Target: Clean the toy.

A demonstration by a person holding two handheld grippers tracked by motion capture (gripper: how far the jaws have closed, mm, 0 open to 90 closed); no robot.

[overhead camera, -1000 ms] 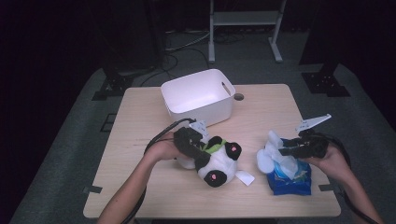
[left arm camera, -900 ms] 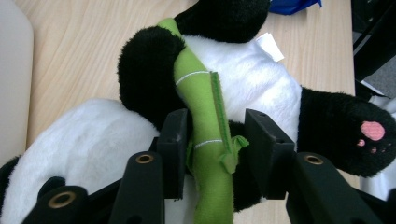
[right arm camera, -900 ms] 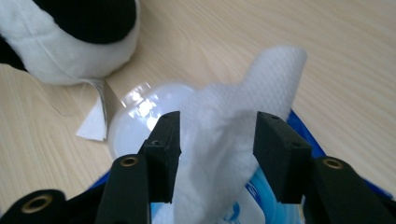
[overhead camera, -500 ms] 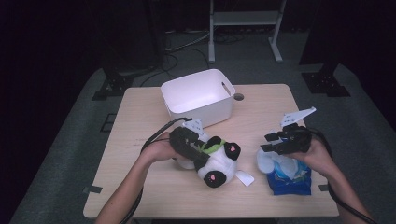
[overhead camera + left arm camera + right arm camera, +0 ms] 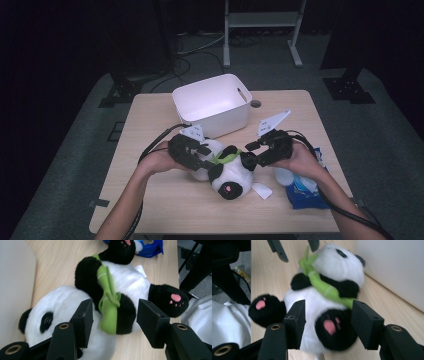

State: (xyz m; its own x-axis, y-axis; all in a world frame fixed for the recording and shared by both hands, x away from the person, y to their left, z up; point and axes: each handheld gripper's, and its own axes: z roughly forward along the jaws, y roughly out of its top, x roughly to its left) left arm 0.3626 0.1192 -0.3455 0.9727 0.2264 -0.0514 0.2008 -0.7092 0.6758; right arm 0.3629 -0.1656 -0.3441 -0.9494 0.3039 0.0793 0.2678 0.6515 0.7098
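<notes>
1. High view: a soft black-and-white plush panda with a green bamboo stalk [image 5: 227, 170] lies on the pale wooden table [image 5: 150, 200], just in front of a white plastic bin with handle slots [image 5: 212, 102]. The left gripper [image 5: 200, 157] sits at the toy's head end and the right gripper [image 5: 255, 155] at its foot end, as if to lift it from both sides towards the bin. A blue packet of wipes [image 5: 305, 192] lies near the table's right edge, beside the right hand; the near left of the table offers free room.

2. Left gripper view: the jaws have just been opening and stand part open, astride the panda's [image 5: 105, 292] arm and bamboo. The left pad lies against the white fur without squeezing, the right pad is clear, so nothing is gripped. The bin wall [image 5: 15, 285] stands close on the left, which limits swinging that way.

3. Right gripper view: the jaws have just been widening and stand apart around the panda's [image 5: 324, 302] lower body and paw, slightly blurred, not pressing. The bin wall [image 5: 397, 270] rises just beyond the toy.
</notes>
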